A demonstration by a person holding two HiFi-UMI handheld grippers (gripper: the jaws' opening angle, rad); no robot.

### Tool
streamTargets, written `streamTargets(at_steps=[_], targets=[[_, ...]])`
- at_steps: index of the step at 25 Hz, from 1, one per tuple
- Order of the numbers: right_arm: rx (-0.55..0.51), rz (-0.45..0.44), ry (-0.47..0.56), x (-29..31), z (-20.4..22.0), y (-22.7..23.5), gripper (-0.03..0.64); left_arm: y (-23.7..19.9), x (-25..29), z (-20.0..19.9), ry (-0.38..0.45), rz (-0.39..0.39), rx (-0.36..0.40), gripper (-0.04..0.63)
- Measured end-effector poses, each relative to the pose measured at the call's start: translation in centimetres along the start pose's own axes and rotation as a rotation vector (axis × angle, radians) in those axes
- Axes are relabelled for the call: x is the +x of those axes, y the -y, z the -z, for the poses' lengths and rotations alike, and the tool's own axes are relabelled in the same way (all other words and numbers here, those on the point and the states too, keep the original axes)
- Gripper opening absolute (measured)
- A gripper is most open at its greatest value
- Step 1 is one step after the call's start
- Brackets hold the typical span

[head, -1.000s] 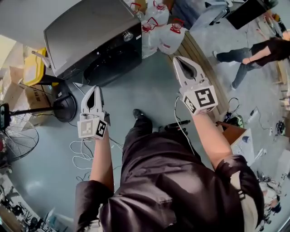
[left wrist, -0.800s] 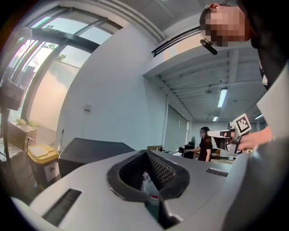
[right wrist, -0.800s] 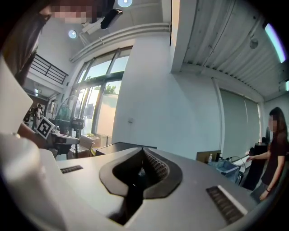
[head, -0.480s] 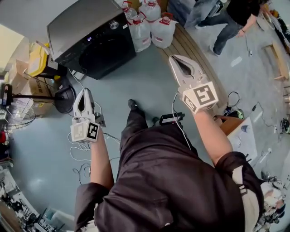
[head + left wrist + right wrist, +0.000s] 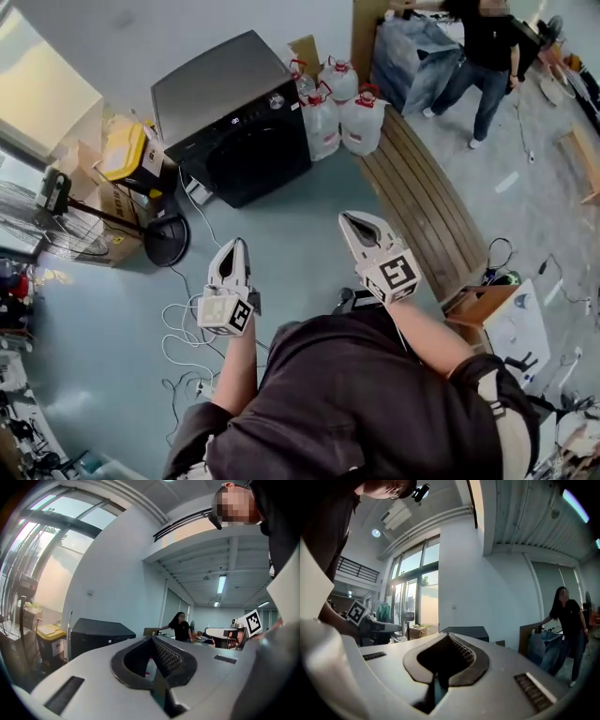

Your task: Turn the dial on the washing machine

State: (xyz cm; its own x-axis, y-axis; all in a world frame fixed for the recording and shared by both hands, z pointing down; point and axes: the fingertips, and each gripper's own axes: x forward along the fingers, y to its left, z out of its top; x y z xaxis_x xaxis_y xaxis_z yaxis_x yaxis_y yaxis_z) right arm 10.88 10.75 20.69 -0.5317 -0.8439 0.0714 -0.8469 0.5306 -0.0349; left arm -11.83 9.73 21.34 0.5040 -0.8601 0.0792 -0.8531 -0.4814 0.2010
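The black front-loading washing machine point(image 5: 234, 117) stands on the floor against the far wall. Its round silver dial point(image 5: 276, 100) is at the right end of the control strip. My left gripper point(image 5: 237, 245) and right gripper point(image 5: 350, 219) are held out level over the floor, well short of the machine and pointing roughly toward it. Both are shut with nothing between the jaws. The left gripper view shows the left gripper's point(image 5: 151, 638) tips meeting, with the machine point(image 5: 96, 637) far beyond. In the right gripper view the right gripper point(image 5: 449, 636) is also shut, and the machine's top point(image 5: 464, 632) shows behind it.
Three large water jugs point(image 5: 339, 117) stand right of the washer. A slatted wooden bench point(image 5: 422, 202) runs along the right. A fan base point(image 5: 161, 241), a yellow bin point(image 5: 127, 150) and cardboard boxes point(image 5: 103, 202) sit left. White cables point(image 5: 187, 323) lie on the floor. A person point(image 5: 478, 66) stands at the back right.
The washer now sits farther off and more central in the head view. Both grippers are lower in the frame and closer together. The bystander has shifted to the top right.
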Motion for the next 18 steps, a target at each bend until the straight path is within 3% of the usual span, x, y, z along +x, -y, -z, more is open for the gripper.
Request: streamTargets(at_steps=[8, 13, 18], targets=[[-0.038, 0.068, -0.032, -1.7, 0.7, -9.1, 0.021, -0.4, -6.5, 0.6, 0.0, 0.139, 0.009, 0.015], [-0.027, 0.157, -0.016, -3.0, 1.3, -12.3, 0.021, -1.8, -10.5, 2.2, 0.0, 0.141, -0.027, 0.015], [-0.033, 0.177, -0.048, -4.9, 2.2, -14.7, 0.021, -3.2, -13.9, 3.9, -0.024, 0.116, -0.043, 0.015]])
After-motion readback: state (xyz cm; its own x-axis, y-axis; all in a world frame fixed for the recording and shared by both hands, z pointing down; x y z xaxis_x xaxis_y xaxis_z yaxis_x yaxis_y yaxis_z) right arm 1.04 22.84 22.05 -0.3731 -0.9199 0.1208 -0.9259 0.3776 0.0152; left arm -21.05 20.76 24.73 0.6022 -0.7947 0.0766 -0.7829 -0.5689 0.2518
